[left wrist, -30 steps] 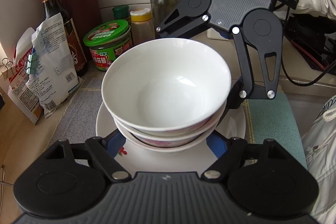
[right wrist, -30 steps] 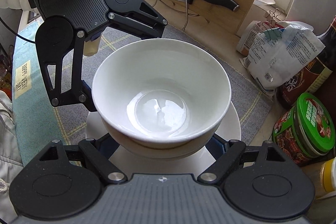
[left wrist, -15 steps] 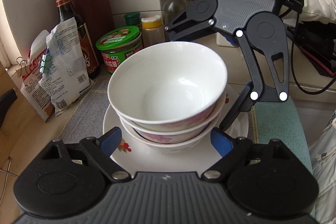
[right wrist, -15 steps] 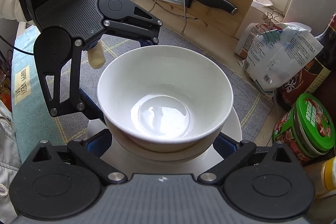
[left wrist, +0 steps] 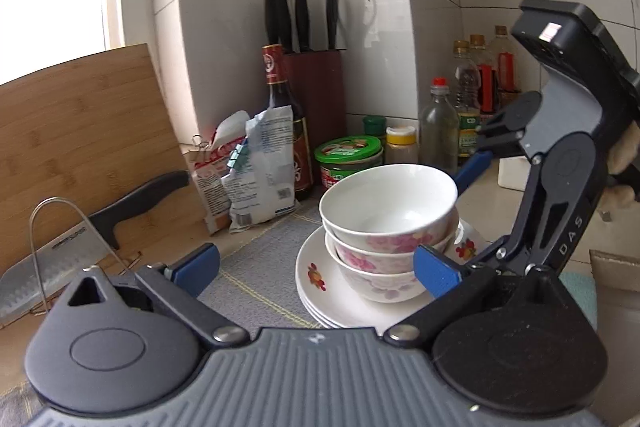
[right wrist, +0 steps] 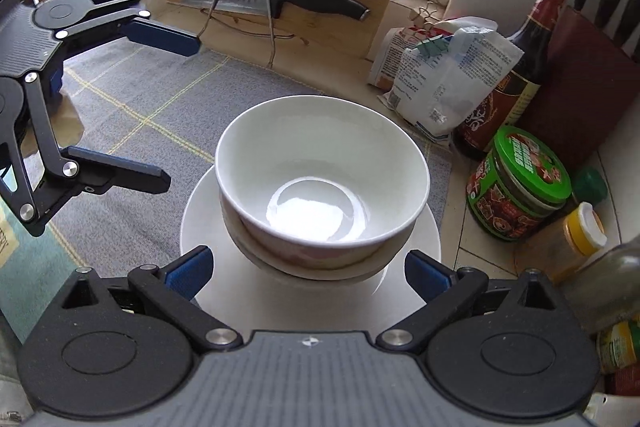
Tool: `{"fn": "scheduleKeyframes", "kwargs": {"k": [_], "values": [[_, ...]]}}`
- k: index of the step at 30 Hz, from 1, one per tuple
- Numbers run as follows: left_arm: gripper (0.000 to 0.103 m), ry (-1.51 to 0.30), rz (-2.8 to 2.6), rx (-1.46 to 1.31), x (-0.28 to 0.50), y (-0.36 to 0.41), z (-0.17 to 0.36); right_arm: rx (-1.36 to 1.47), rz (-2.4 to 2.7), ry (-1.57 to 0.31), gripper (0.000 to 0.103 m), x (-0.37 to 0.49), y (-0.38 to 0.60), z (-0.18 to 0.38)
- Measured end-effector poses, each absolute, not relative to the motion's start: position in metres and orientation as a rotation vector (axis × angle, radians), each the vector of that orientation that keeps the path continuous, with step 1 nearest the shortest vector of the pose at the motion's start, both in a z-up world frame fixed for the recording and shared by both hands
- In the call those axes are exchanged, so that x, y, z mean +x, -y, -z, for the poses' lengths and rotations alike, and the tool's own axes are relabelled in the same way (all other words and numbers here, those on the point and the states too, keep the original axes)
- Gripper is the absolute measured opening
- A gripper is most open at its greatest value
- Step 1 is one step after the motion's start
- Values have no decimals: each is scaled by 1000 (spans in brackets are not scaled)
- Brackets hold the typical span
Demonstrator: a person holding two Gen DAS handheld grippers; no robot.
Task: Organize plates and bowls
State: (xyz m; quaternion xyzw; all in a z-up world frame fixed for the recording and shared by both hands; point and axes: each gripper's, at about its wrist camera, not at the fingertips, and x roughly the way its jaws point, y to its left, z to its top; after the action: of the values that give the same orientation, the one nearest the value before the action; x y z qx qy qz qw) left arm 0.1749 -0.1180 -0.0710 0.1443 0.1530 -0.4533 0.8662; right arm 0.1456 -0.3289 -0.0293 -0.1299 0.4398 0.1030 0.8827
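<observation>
White-tiled walls meet at the corner of the surface (right wrist: 448, 187), where a grey checked mat (right wrist: 132, 115) carries a stack of plates (left wrist: 320, 291) topped by three nested bowls (left wrist: 388, 227), near the bottles and jars at the back edge. Left tongs (left wrist: 316, 267) are opening, nothing between them; right tongs (right wrist: 308, 271) stand released, just short of the stack.

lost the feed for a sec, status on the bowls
Left tongs opening, nothing between them; right tongs open, empty. Bowls stacked on plates. Nothing in the way.
</observation>
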Motion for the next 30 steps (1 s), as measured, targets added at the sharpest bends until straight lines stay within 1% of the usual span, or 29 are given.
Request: {"fn": "scheduleKeyframes", "kwargs": {"k": [3,6,9,13,18,30], "values": [[102,-395,885,289,168,109,62,-160,-53,-900,103,129,311,23],[102,-512,859,258,160,96,51,-18,94,-890,103,107,294,18],[102,-560,785,252,148,85,42,99,213,-898,103,85,278,14],[102,-590,765,212,139,69,34,166,339,-867,103,59,257,7],[102,-609,749,241,127,63,29,166,419,-841,103,38,237,0],[102,-604,723,252,118,59,23,219,477,-796,103,21,227,-10]]}}
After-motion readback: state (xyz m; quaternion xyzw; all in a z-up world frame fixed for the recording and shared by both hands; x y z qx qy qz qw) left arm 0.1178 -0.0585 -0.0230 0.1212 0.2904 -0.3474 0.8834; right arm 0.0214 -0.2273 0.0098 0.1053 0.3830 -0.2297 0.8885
